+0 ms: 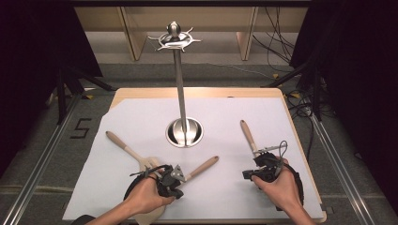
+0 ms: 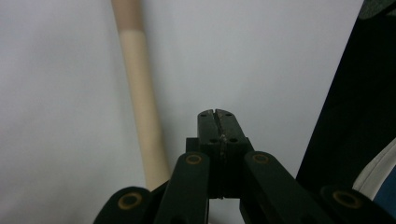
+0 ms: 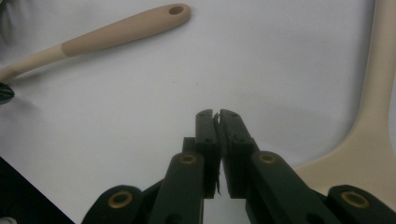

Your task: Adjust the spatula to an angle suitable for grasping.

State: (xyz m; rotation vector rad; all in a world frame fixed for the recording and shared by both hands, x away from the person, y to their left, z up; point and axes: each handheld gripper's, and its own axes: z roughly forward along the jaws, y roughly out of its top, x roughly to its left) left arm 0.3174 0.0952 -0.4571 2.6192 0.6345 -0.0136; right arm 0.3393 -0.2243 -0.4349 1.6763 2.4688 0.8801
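On the bench [image 1: 300, 140], covered by a white sheet [image 1: 220, 117], three wooden utensils lie around a steel hanging stand [image 1: 180, 93] with hooks at its top. The left gripper [image 1: 170, 183] sits near the front edge, held in the person's left hand [image 1: 145, 194], just beside a short-handled utensil [image 1: 202, 167] that angles toward the stand's base. In the left gripper view its fingers [image 2: 208, 128] are pressed together with nothing between them, and that pale handle [image 2: 140, 93] lies on the sheet just to their left. A wooden spatula [image 1: 129, 152] reaches from the left hand toward the far left. The right gripper [image 1: 263, 171], in the right hand [image 1: 281, 187], rests at the near end of a third utensil [image 1: 248, 136]; whether it touches it is hard to tell. Its fingers [image 3: 205, 135] are likewise closed on nothing.
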